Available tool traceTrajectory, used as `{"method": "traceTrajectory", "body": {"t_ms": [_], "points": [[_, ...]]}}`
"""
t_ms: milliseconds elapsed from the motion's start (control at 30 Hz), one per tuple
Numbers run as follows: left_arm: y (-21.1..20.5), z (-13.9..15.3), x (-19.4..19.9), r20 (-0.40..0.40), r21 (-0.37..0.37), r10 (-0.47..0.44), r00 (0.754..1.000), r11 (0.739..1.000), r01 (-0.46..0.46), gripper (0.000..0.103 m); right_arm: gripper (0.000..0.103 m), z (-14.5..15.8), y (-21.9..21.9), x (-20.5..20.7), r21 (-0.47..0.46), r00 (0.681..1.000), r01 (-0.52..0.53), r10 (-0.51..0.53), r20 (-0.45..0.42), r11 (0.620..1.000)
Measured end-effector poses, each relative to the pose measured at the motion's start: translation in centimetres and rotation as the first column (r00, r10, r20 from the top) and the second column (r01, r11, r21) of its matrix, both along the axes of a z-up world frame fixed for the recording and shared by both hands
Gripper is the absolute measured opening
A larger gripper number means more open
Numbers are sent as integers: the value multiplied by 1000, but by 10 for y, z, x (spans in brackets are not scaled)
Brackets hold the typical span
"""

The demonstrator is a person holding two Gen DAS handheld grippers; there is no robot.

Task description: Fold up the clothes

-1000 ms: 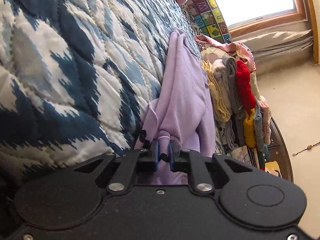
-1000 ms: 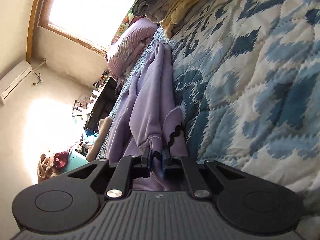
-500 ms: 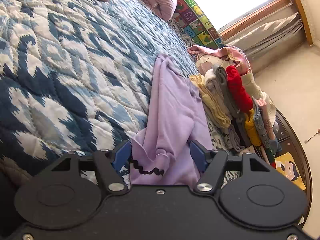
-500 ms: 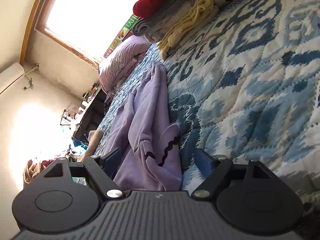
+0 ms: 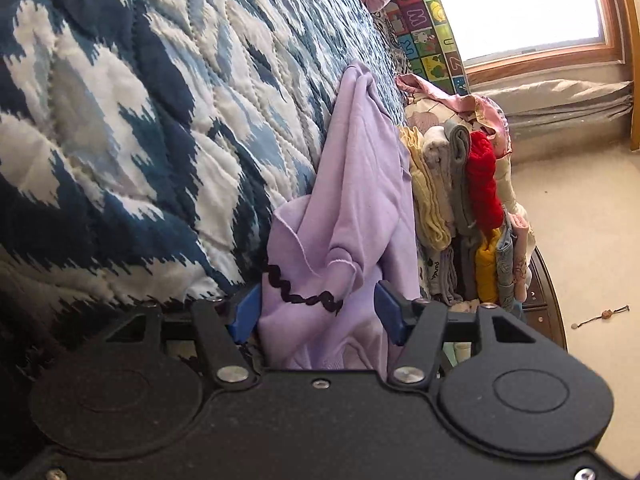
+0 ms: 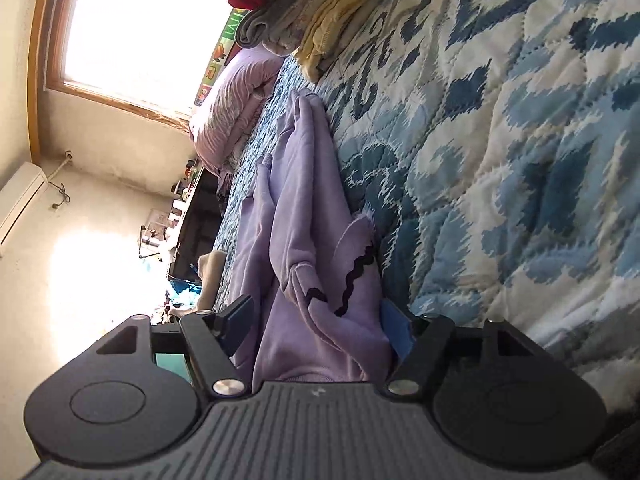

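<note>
**Between both tongs: lilac garment, released**

Left gripper (image 5: pixel 318 312): blue pads spread, now closing slightly, lilac garment (image 5: pixel 360 184) loose between them, not pinched. A second ago it was clamped on the hem. Right gripper (image 6: pixel 316 322): likewise let go, jaws narrowing again. Judgement: one fold laid down; re-grip probably next. Garment lies lengthwise on blue-and-white quilt (image 5: pixel 120 100). Beyond: stack of folded clothes (image 5: pixel 460 184), pillow (image 6: pixel 236 108), window (image 6: pixel 132 28), beige walls.
</note>
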State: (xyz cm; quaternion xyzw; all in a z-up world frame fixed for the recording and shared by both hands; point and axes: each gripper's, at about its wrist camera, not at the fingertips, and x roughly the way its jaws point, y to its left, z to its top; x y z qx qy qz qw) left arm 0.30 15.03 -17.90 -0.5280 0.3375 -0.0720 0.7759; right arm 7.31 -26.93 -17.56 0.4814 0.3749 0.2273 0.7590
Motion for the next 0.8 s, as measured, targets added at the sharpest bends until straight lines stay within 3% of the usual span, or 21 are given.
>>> {"method": "traceTrajectory", "body": {"t_ms": [100,133,167,333,467,600,733,800], "points": [[4,-3,-2,-7,-18,11,1000,1000,-11,56,68,-2,-5,-2,47,999,25,-24,-24,999],[5,-4,-3,-12,-18,15,1000,1000,-15,50,64,-4,-6,-3,48,999,43,-42,-32,998],[6,-5,-4,-12,-19,20,1000,1000,-20,50,58,-6,-7,-4,44,997,63,-61,-39,997],[1,-6,3,-5,-8,35,999,999,-35,50,59,-8,4,4,-18,998,58,-58,-22,998],[2,-11,1,-30,-36,58,998,998,-59,38,55,-14,6,7,29,996,88,-87,-26,996],[-5,-5,3,-42,1,50,998,999,-50,36,45,-21,3,3,92,991,127,-122,-51,988],[-6,-7,3,-42,12,60,997,998,-59,25,28,-19,6,3,67,992,120,-118,-35,990],[-6,0,0,-14,18,62,998,998,-61,20,25,-14,6,2,73,994,106,-106,-2,992]]}}
